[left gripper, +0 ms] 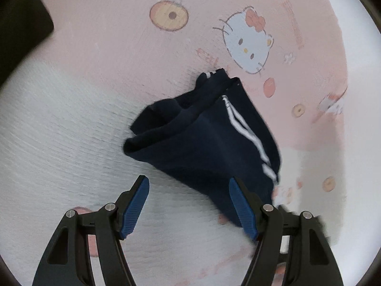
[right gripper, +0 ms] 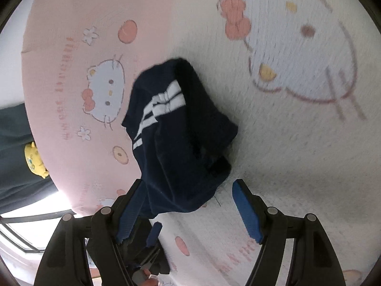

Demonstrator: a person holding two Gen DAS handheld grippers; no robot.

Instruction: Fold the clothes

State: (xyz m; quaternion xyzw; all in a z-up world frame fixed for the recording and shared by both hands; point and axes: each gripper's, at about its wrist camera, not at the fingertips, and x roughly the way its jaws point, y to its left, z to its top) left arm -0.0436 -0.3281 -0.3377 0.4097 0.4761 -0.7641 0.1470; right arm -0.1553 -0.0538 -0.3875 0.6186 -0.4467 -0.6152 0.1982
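Note:
A crumpled navy garment [left gripper: 202, 138] with white side stripes lies on a pink and white cartoon-cat bedsheet [left gripper: 107, 59]. My left gripper [left gripper: 188, 178] stands open just in front of it. The garment's near corner sits between the blue pads, against the right-hand pad [left gripper: 241, 207]. In the right wrist view the same garment [right gripper: 181, 131] lies bunched on the bedsheet [right gripper: 285, 143]. My right gripper [right gripper: 188, 181] is open around its near edge, and cloth lies over the left fingertip. The left gripper's blue pad [right gripper: 153, 234] shows low down beside it.
A dark object [left gripper: 23, 14] lies at the sheet's far left edge. Beyond the bed's edge in the right wrist view is dark green cloth [right gripper: 14, 143] with a yellow figure [right gripper: 35, 159]. A bright floor strip [right gripper: 28, 214] lies below it.

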